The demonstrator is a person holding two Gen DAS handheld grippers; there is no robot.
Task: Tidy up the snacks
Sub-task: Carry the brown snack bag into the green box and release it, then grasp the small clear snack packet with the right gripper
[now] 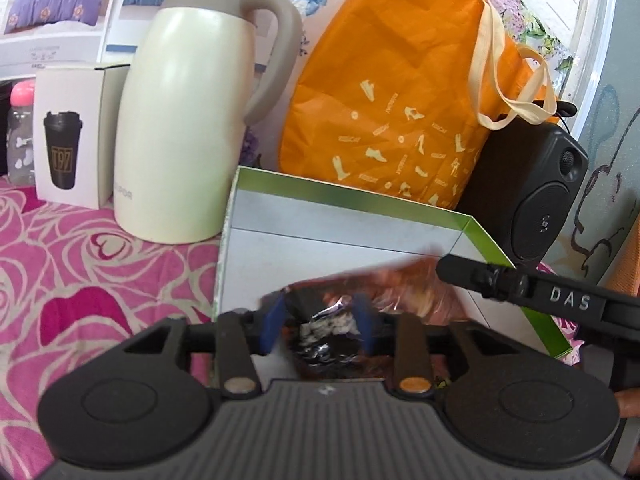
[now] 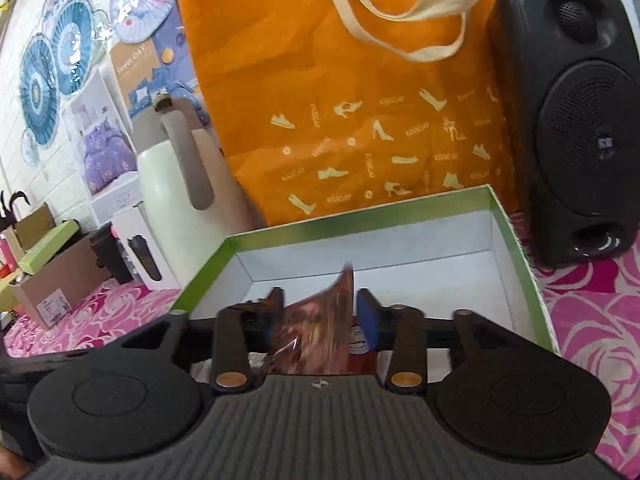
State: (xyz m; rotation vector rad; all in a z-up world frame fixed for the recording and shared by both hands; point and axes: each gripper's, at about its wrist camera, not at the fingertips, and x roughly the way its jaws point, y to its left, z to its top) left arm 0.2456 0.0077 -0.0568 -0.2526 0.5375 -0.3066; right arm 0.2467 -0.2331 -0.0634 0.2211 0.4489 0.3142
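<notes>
- a snack packet [image 2: 320,328], light, crinkly and slippery, was seen between the parted right gripper [image 2: 318,316] pads, over the box [image 2: 516,264] at six o'clock.
- the left gripper [image 1: 320,320] was seen narrowly parted around a foil packet [image 1: 320,328]; a sealed edge was judged the best hold.

The snack packet [image 1: 384,292] between the blue pads is blurred in both views, so its print cannot be read. In the left wrist view the left gripper [image 1: 320,326] hides the near part of the green-edged box [image 1: 352,196]. The orange bag [image 2: 360,100] is cut off by the top edge, and the black speaker [image 2: 580,128] by the right edge.
</notes>
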